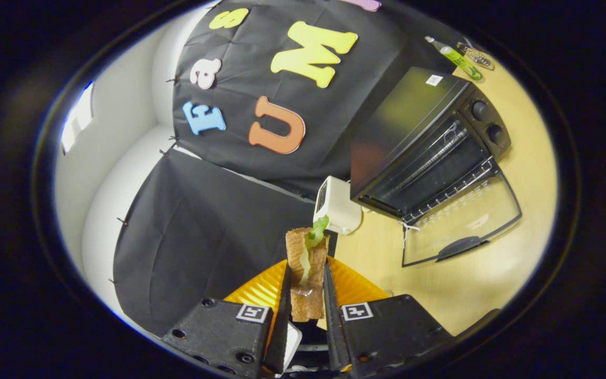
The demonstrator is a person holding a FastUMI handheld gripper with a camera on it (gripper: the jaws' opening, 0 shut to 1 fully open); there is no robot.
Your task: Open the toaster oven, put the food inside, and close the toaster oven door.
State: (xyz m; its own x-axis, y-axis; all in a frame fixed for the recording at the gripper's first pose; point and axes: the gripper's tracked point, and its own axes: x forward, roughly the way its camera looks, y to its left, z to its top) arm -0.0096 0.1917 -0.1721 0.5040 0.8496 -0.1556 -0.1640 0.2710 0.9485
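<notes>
The hand-held gripper (307, 287) is clamped on a sandwich (306, 273), both fingers pressing its sides, above an orange plate (353, 287). Beyond, on the counter (492, 273), the toaster oven (424, 142) stands with its door (463, 221) dropped open. Loading step: next, carry the sandwich onto the rack (440, 152)

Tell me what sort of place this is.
Likely a staged recording booth, not a real kitchen: black cloth wall, a toaster oven with its door open on a wooden table, and the gripper holding a sandwich.
</notes>
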